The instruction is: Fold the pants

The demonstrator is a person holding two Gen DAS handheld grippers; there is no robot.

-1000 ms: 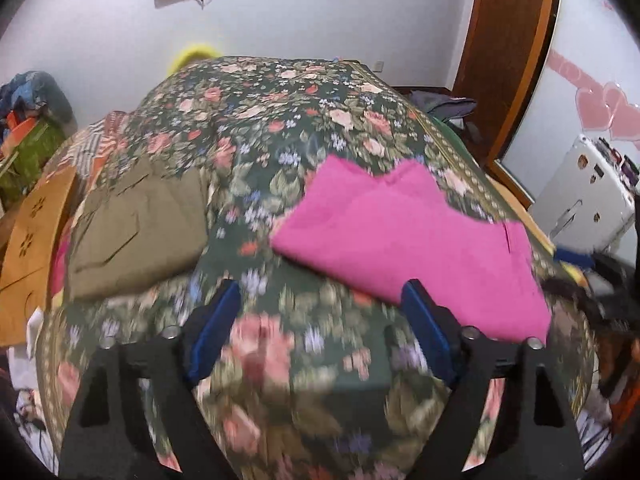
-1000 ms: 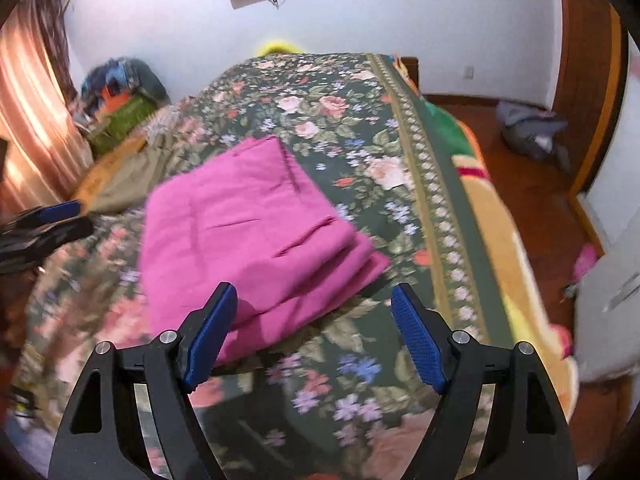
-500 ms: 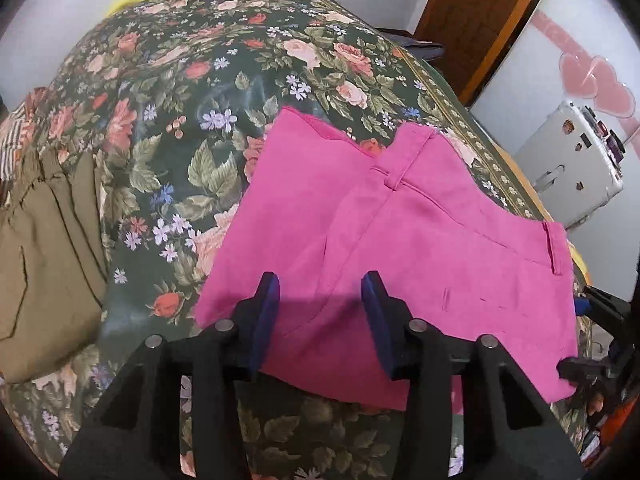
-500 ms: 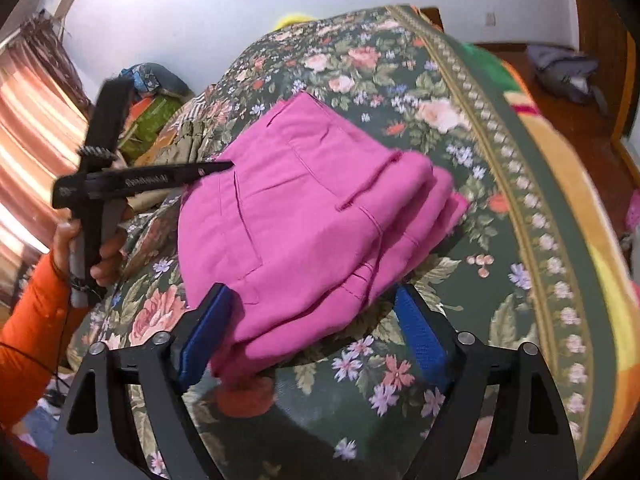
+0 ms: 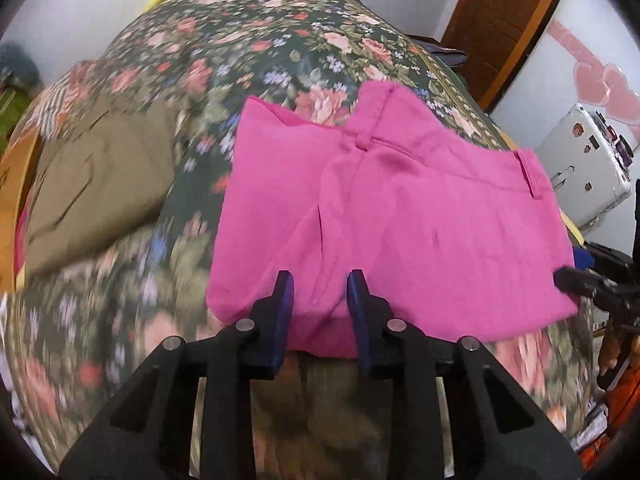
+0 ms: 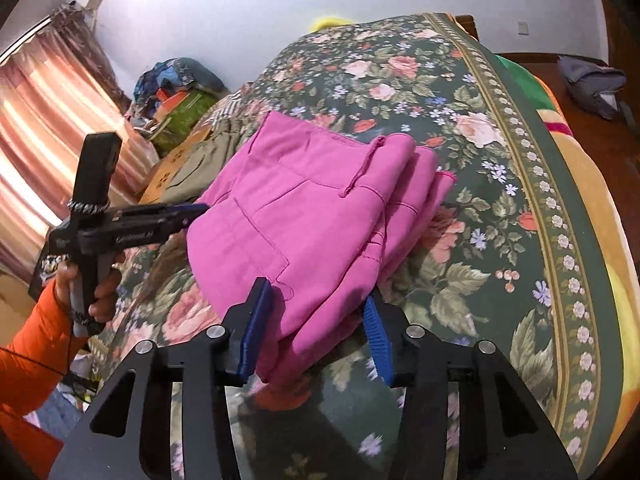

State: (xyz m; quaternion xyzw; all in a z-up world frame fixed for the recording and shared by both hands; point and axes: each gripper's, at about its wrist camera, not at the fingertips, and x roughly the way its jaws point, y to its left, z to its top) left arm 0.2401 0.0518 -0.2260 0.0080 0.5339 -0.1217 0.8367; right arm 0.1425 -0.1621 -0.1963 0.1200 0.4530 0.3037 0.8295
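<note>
Folded pink pants (image 5: 400, 216) lie on the floral bedspread (image 5: 256, 52); they also show in the right wrist view (image 6: 304, 216). My left gripper (image 5: 320, 304) is shut on the near edge of the pants, which bunch between its blue pads. My right gripper (image 6: 316, 328) is shut on the near corner of the folded stack, with thick layers between its pads. The left gripper also shows from the side in the right wrist view (image 6: 192, 212), at the pants' left edge. The right gripper shows at the pants' right edge in the left wrist view (image 5: 568, 276).
Folded olive pants (image 5: 100, 184) lie to the left on the bed, next to a wooden board (image 5: 12, 200). A white suitcase (image 5: 584, 168) and a door (image 5: 504, 20) stand to the right. Clothes are piled by the curtain (image 6: 176, 92).
Both grippers have come down onto the pink pants and narrowed from wide open to closed on the near edge. The pants look slightly lifted and bunched at the grips.
</note>
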